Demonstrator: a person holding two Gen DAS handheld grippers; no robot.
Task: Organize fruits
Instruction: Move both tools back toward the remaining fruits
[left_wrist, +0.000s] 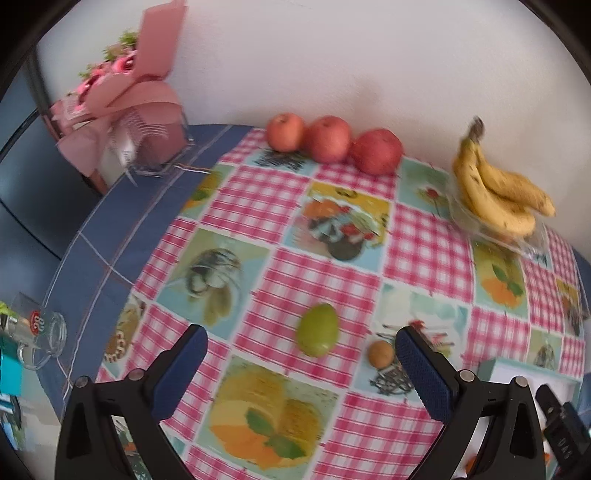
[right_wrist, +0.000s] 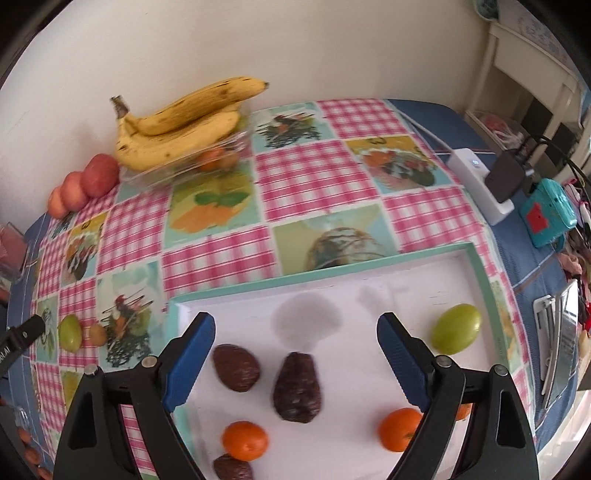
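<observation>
Fruit half sorted: some in the white tray, some loose on the checked cloth.

Nearest, the white tray with its teal rim holds three dark brown avocados, tangerines along its near side and one green fruit at its right. The right gripper points steeply down over the tray, its blue-padded fingers spread wide with nothing between them. Left of the tray, the left gripper points down at the tablecloth, fingers fully apart and empty; a green fruit and a small brown fruit lie loose ahead of it. Farther back, a clear plastic container holds orange fruit, bananas lying across its top. Three red apples sit in a row against the far wall.
</observation>
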